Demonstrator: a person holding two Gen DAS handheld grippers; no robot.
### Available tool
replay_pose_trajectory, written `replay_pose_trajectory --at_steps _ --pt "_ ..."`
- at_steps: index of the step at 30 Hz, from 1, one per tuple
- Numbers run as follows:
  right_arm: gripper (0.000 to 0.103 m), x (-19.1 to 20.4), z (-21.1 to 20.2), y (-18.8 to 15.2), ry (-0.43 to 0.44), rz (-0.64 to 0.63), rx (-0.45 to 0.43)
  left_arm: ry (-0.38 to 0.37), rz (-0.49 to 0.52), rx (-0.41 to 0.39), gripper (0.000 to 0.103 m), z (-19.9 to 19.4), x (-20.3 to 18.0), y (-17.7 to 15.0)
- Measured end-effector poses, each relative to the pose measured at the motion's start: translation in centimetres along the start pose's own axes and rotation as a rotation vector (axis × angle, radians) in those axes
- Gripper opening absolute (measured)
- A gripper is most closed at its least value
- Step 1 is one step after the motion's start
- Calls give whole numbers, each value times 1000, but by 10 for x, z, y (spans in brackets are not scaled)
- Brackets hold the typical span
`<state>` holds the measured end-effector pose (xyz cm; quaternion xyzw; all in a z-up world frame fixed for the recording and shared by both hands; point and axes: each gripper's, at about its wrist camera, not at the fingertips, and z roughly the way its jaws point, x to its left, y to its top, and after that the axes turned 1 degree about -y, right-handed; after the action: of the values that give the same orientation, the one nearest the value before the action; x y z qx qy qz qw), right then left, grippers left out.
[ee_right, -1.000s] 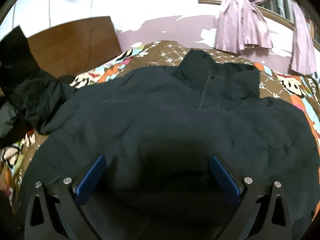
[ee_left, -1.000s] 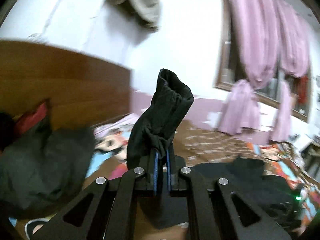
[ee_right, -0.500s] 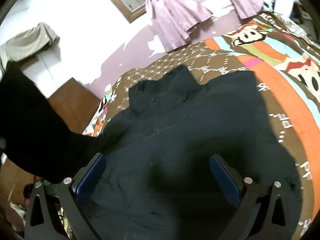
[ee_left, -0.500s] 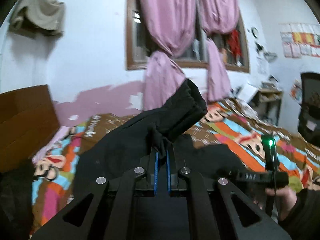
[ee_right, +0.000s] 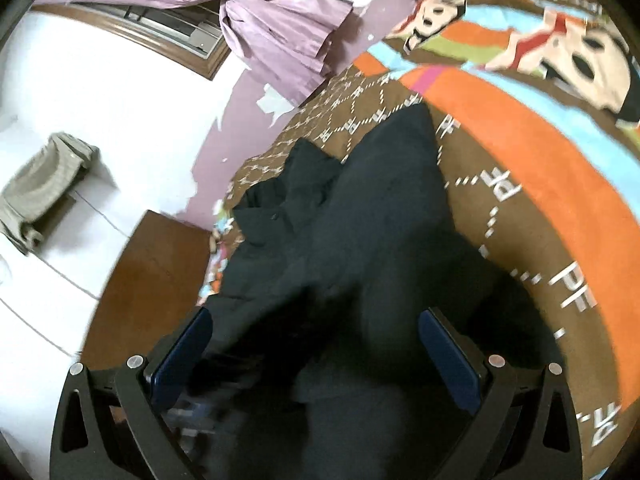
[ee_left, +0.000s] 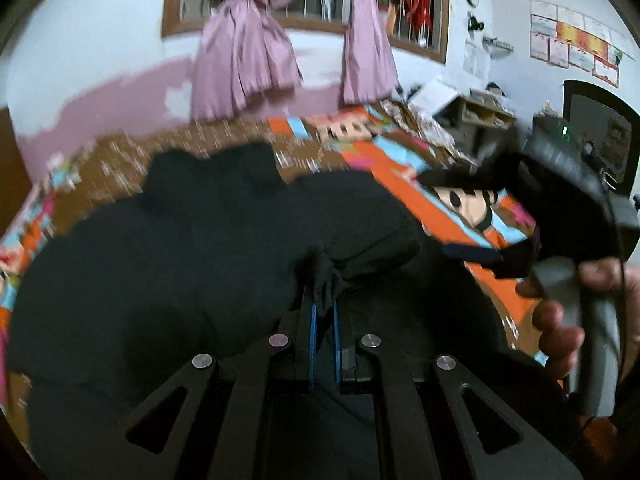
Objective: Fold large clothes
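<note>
Black fabric: the garment lies spread on the bed, collar toward the far wall. Your left claw pinches a bunched fold of it. Your right claw stands wide apart above the cloth, gripping nothing, your right hand on its handle.

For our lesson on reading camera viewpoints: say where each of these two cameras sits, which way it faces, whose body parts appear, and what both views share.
Left wrist: sits on the left claw, facing forward and down over the black garment towards the window; claw shut on a bunch of its cloth; a hand holding the right claw shows at right.
Right wrist: sits on the right claw, tilted sideways, facing down along the garment on the patterned bedspread; claw open, no hand visible.
Shared: the garment, bedspread and purple curtains.
</note>
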<state>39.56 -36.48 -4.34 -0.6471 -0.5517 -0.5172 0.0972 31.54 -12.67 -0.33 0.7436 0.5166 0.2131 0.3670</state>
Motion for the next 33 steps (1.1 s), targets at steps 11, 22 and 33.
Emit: replay_pose_trajectory --at_steps 11,22,33 --pt "56 1 48 -22 -30 21 196 -35 31 53 5 5 -6 -23" --pt "5 6 36 -24 -83 -44 156 -131 38 112 43 -10 -5 -40" --pt "5 44 -2 9 -234 -311 -39 22 17 40 55 -70 71 -35"
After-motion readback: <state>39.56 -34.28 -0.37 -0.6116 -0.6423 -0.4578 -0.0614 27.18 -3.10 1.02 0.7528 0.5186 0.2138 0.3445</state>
